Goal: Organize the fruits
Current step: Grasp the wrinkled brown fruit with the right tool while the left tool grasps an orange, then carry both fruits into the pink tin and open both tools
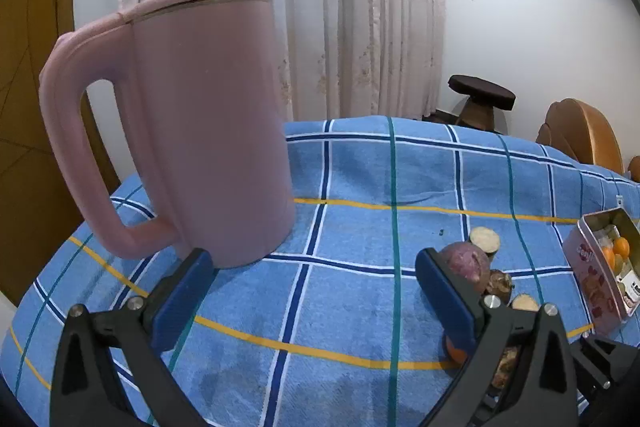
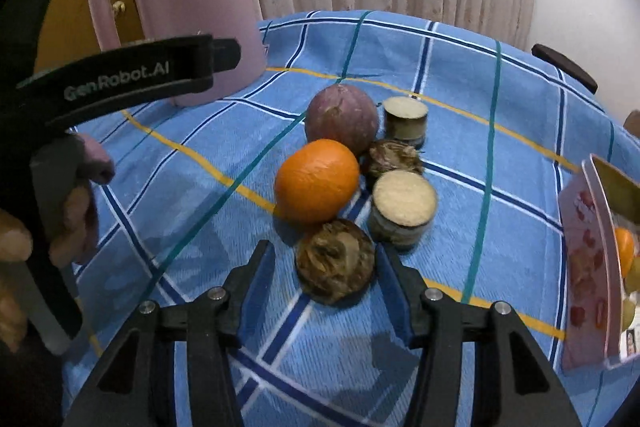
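Observation:
A cluster of fruit lies on the blue checked cloth (image 2: 520,107): an orange (image 2: 316,181), a round purple fruit (image 2: 340,119), two wrinkled brown fruits (image 2: 334,261) (image 2: 394,157) and two cut cylinder pieces (image 2: 402,207) (image 2: 404,123). My right gripper (image 2: 326,259) straddles the nearest brown fruit. Its right pad is at the fruit's edge, while a small gap shows at the left pad, so it is open. My left gripper (image 1: 314,259) is open and empty over bare cloth, with the purple fruit (image 1: 466,261) just behind its right finger.
A tall pink lidded jug (image 1: 208,131) stands at the back left, close to my left gripper's left finger. An open pink tin (image 2: 580,259) holding small fruits sits at the right edge. A hand (image 2: 76,211) holds the left tool at the left. Curtains hang behind the table.

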